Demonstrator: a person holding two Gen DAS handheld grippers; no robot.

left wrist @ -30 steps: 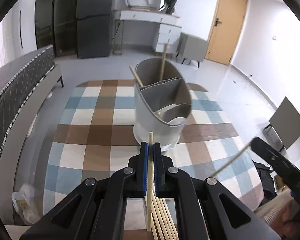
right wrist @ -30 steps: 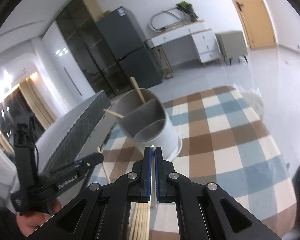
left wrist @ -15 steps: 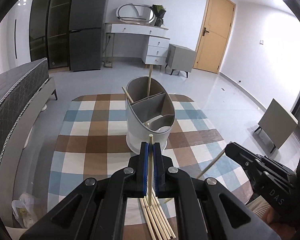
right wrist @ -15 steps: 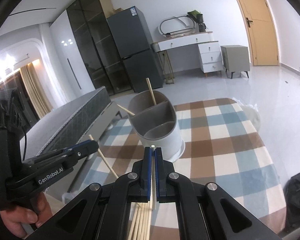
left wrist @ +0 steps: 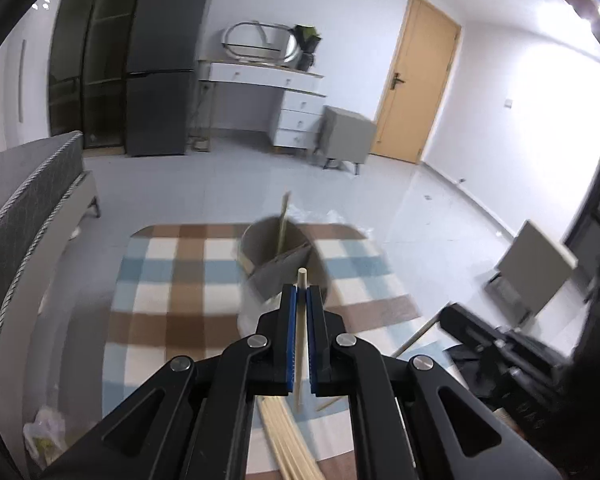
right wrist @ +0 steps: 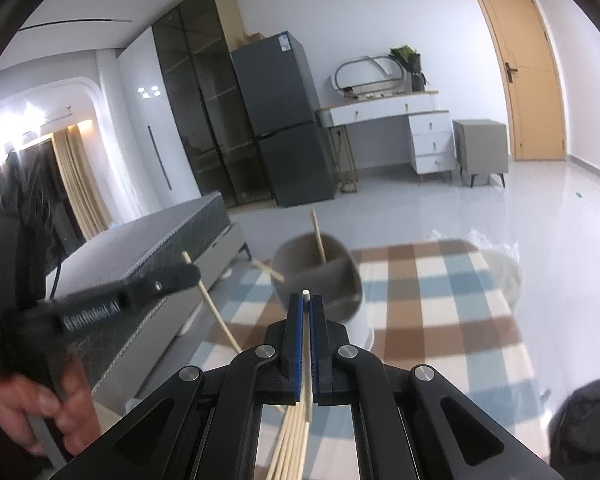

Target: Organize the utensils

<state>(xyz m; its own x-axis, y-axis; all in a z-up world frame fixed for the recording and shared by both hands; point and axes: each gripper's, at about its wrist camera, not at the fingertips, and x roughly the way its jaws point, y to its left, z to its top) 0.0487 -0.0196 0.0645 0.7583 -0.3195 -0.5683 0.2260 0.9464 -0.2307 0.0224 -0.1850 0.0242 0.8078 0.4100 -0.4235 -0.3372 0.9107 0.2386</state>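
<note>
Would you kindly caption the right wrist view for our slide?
Right gripper shut on a chopstick, facing the grey holder; left gripper grips another.

The rug [left wrist: 188, 280] is checked in brown, pale blue and cream squares. On it stands a grey holder [right wrist: 320, 276] with a white base, and pale wooden sticks [right wrist: 318, 236] lean out of it. Nearer than the holder, more pale wooden sticks [left wrist: 290, 444] lie in a bundle on the rug. Both grippers [left wrist: 299, 292] [right wrist: 307, 300] are black with blue pads. Behind the rug, the fridge [right wrist: 284, 120] is dark grey, the desk [right wrist: 396, 110] white and the door [right wrist: 524, 68] tan. Left of the rug, the mattress [right wrist: 160, 236] is dark grey with a quilted pattern.
</note>
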